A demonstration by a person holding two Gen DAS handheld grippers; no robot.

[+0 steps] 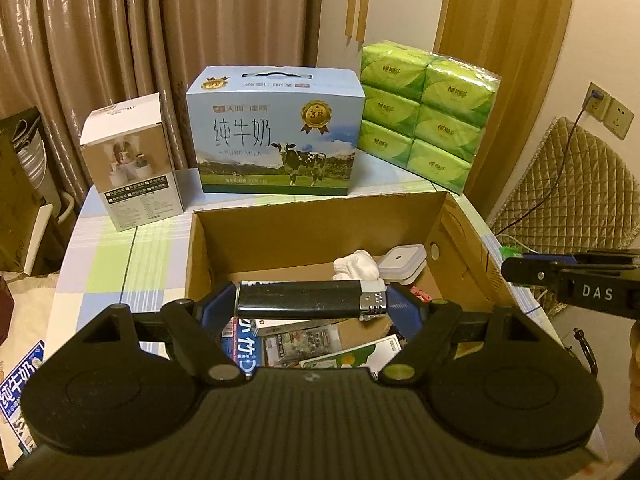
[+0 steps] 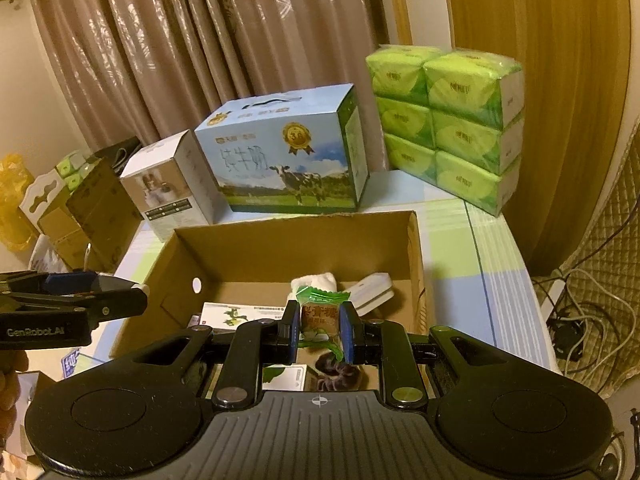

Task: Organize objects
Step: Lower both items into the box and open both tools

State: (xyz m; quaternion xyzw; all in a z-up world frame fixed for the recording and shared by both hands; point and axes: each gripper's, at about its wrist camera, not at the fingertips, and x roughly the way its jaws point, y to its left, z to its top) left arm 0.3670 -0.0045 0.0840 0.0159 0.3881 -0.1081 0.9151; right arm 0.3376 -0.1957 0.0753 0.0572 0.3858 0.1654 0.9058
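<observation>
My left gripper [image 1: 310, 304] is shut on a black lighter [image 1: 300, 298], held crosswise over the near part of an open cardboard box [image 1: 312, 236]. My right gripper [image 2: 320, 330] is shut on a small wrapped candy [image 2: 320, 314] with a green top, held over the same box [image 2: 280, 248]. Inside the box lie a white sock [image 1: 358, 264], a white flat case [image 1: 402, 262] and several printed packets [image 1: 304, 340]. The right gripper shows at the right edge of the left wrist view [image 1: 520, 272]. The left gripper shows at the left of the right wrist view [image 2: 120, 296].
Behind the box on the checked tablecloth [image 1: 120, 256] stand a white product box [image 1: 132, 160], a blue milk carton [image 1: 276, 132] and a green tissue pack [image 1: 428, 116]. Curtains hang behind. A quilted chair [image 1: 568, 184] and cables are at the right.
</observation>
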